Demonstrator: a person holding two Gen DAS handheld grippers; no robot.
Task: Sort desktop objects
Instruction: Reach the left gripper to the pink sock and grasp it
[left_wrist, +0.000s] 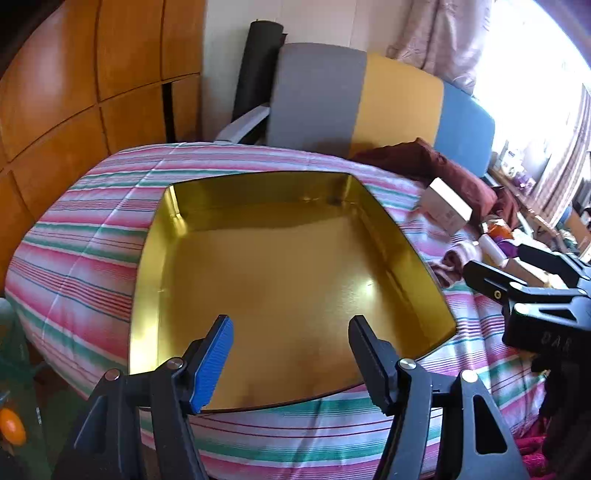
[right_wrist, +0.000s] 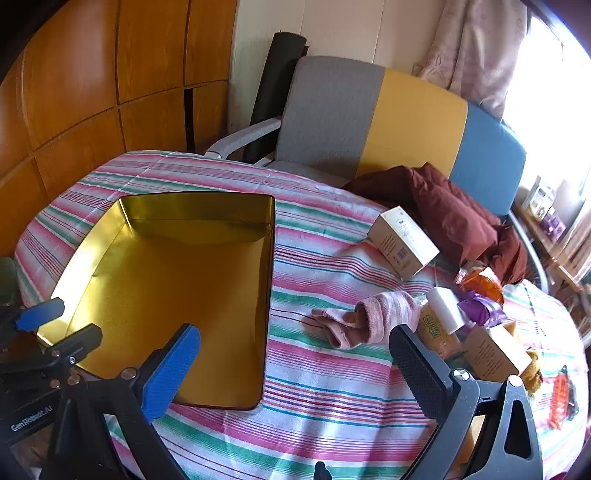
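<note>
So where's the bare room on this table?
Free: the gold tin's empty floor, and striped cloth between the tin, the pink sock and the near edge. Crowded: the right side, around the white box and packets.

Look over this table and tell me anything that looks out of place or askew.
The gold tin sits empty while everything else is heaped to its right. A pink sock lies crumpled on the striped cloth, and a white box lies tipped at an angle beside a dark red cloth. Nothing looks spilled or broken.

chair (right_wrist: 373, 122) grey-yellow-blue back | wooden panels (right_wrist: 92, 77) left | curtain (right_wrist: 476, 48) (pale, patterned) by window
</note>
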